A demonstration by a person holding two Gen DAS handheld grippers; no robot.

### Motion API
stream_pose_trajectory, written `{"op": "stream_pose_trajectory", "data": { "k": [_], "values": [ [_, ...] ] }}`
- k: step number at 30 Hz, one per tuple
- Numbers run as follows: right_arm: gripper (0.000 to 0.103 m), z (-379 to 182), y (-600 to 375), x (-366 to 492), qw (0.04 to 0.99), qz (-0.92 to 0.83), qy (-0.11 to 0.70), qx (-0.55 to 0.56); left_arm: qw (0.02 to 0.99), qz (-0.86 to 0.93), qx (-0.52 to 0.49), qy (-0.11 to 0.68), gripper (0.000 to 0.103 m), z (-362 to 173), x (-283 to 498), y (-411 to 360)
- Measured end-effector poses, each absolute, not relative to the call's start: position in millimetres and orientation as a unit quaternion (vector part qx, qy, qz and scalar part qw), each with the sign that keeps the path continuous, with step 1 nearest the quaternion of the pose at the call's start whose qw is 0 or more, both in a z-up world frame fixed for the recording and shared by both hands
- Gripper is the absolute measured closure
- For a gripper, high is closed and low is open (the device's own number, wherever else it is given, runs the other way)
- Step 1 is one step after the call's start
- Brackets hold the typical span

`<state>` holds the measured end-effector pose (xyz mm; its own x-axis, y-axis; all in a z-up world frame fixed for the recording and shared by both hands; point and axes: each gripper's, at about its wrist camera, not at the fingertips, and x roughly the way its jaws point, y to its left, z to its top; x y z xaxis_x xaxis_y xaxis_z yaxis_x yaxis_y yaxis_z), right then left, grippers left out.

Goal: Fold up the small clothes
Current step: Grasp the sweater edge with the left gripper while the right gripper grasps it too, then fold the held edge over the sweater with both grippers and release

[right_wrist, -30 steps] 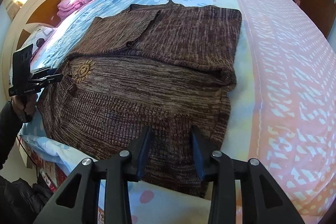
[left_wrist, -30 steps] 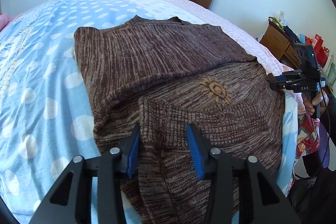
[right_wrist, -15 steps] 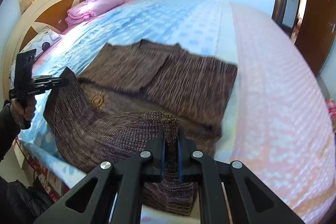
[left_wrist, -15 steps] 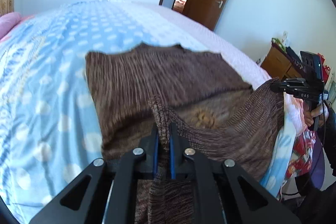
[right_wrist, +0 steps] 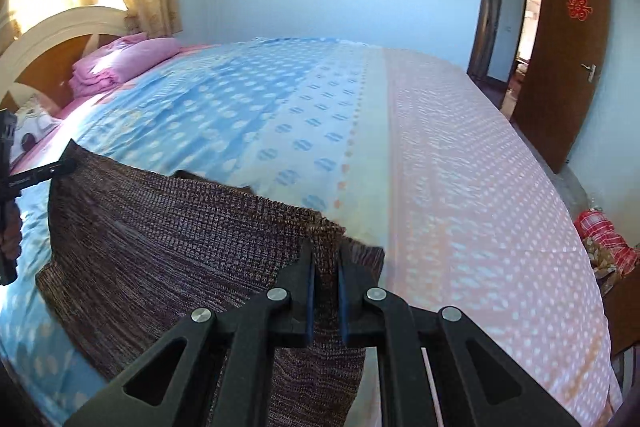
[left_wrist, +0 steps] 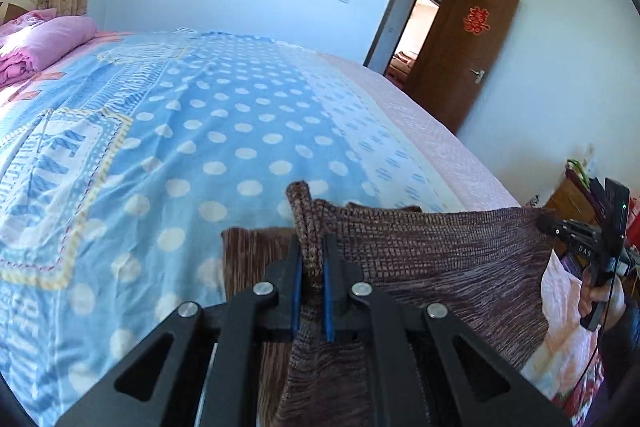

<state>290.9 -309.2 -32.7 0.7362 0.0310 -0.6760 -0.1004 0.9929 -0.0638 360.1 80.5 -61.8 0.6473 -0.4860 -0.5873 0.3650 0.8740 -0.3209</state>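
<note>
Sweater (left_wrist: 432,259) is up off the bed (left_wrist: 240,131) along its near hem, stretched as a sheet between the two grippers; the rest hangs down to the near edge of the bed, with a lower layer just visible on the cover at left in the left view. Hem runs side to side, parallel to the bed's near edge, so the fold axis is that same line. Left gripper (left_wrist: 311,267): jaws clenched on the left hem corner. Right gripper (right_wrist: 325,269): jaws clenched on the right hem corner. Both sit level, well apart, cloth fairly taut between them. Neither is nearer to the target. My read: next move carries both corners forward together, away from the near edge toward the collar end. Uneven travel would skew the fold.
</note>
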Motion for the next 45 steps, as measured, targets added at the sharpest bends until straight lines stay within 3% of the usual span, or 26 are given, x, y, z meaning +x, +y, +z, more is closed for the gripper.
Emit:
{"op": "stream_pose_trajectory", "data": {
  "k": [11,17,21,24,29,33,45],
  "values": [
    [0.095,-97.8,-314.3,350.5,0.928,-0.037,0.364,-0.071,0.901,-0.155,-0.122,0.386,0.094,-120.0,415.5,69.4],
    [0.095,-123.2,-317.9,366.9,0.916,-0.047,0.390,-0.077,0.900,-0.128,-0.079,0.408,0.092,-134.7,424.5,55.5],
    [0.092,-127.2,-313.7,370.9,0.909,-0.058,0.401,-0.103,0.901,-0.109,-0.055,0.415,0.086,-136.3,426.7,49.6],
    [0.082,-124.7,-315.5,370.4,0.906,-0.061,0.405,-0.107,0.900,-0.089,-0.044,0.425,0.070,-138.5,428.6,49.3],
    [0.082,-83.4,-342.4,333.1,0.935,-0.089,0.342,-0.030,0.905,-0.085,-0.036,0.415,0.067,-120.6,410.8,58.6],
    [0.082,-65.3,-337.9,292.0,0.947,-0.082,0.312,0.000,0.926,-0.073,-0.002,0.371,0.049,-101.7,371.5,55.1],
    [0.081,-74.2,-267.3,310.1,0.965,-0.050,0.234,0.108,0.931,-0.126,-0.055,0.338,0.045,-105.0,338.0,-0.9]
  ]
}}
